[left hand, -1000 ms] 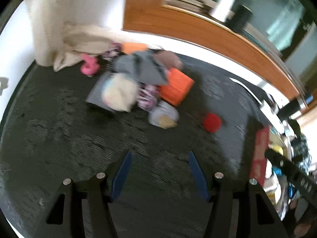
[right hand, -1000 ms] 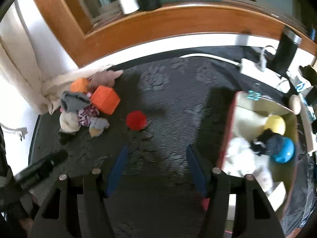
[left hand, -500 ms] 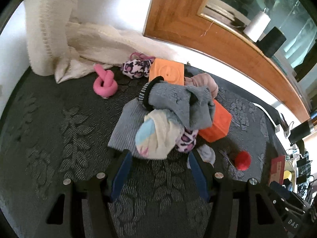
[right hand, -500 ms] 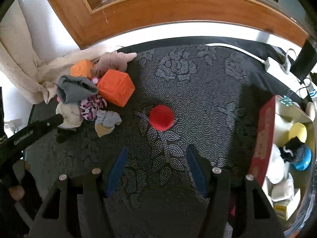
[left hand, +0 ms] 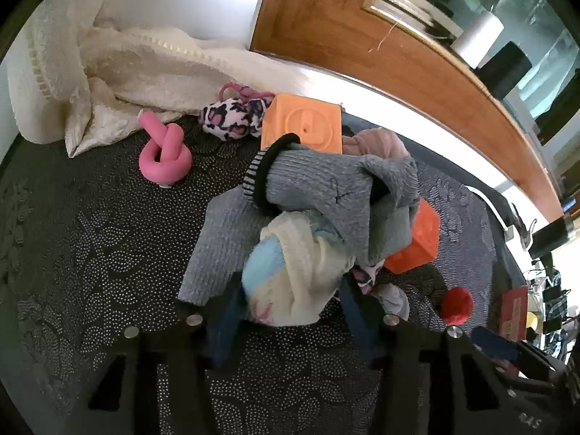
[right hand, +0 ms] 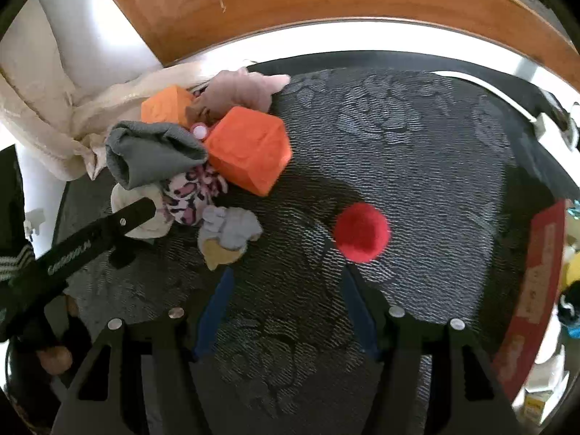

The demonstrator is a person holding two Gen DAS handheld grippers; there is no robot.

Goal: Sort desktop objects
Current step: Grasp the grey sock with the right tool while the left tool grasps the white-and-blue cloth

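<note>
While your left gripper (left hand: 290, 311) stands open around the pale sock (left hand: 297, 275), the grey sock (left hand: 326, 188) drapes it at 12 o'clock. Closing may drag both. Your right gripper (right hand: 286, 308), open, has the red ball (right hand: 361, 232) at 1 o'clock.

Bare dark table (right hand: 417, 137) lies open around the red ball (right hand: 361, 232), far and right. At left, piled socks (right hand: 156, 152) and orange blocks (right hand: 250, 148) crowd together. The red box wall (right hand: 536, 275) blocks the right edge.

Left wrist view: close, low, facing the sock pile (left hand: 308, 232). Right wrist view: higher, farther back, facing the red ball (right hand: 361, 232). Shared: pile, ball, orange cubes (right hand: 250, 148).
</note>
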